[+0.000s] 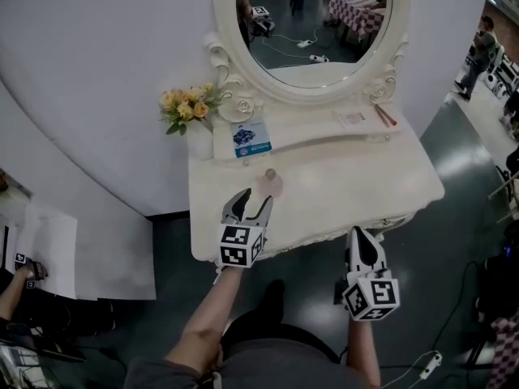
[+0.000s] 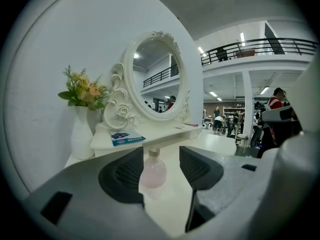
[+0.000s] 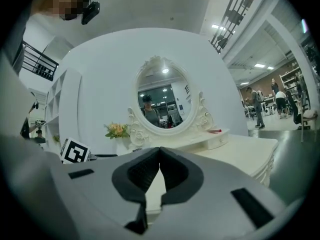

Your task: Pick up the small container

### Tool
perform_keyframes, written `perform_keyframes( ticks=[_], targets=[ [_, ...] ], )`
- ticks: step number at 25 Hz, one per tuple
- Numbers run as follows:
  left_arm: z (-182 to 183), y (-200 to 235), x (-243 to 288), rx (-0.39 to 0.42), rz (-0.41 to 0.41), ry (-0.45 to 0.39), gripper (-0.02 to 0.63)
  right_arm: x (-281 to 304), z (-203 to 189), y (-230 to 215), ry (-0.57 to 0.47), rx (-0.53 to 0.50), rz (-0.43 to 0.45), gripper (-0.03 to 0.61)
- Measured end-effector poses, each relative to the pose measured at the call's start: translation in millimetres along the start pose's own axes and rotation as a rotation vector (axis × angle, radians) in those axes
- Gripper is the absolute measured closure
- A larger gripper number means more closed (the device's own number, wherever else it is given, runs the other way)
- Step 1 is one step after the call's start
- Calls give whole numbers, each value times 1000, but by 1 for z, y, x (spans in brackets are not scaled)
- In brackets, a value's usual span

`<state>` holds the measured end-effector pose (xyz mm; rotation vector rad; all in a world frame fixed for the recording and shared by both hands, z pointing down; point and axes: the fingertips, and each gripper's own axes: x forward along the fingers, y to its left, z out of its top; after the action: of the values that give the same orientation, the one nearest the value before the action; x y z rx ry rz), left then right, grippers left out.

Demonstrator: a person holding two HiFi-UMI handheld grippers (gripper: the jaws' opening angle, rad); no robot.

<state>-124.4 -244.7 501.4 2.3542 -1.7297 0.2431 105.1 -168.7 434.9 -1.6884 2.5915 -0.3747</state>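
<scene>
The left gripper [image 1: 255, 198] is hovering over the front left part of the white dressing table [image 1: 365, 177], jaws standing wide. The small container [image 1: 272, 183], a pinkish bottle, is standing upright in the gap, seemingly untouched. The right gripper [image 1: 362, 235] is hanging just off the front edge over the dark floor [image 1: 462, 160], jaws pressed together, empty. A vase of flowers [image 1: 197, 136] is sitting at the back left corner beside the oval mirror [image 1: 312, 23].
</scene>
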Motion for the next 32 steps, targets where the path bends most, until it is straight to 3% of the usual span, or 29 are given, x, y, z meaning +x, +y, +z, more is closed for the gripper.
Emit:
perform_keyframes(
  ticks=[14,23,32],
  targets=[
    [-27,20,91,46,-76,115,391,48,5,-12,-3,15,-92,575],
    [-42,18,117,66,-98,165,394,57,3,-17,9,20,-137,575],
    [-38,15,124,91,-87,157,465,64,-4,-19,16,31,-154,575]
  ],
)
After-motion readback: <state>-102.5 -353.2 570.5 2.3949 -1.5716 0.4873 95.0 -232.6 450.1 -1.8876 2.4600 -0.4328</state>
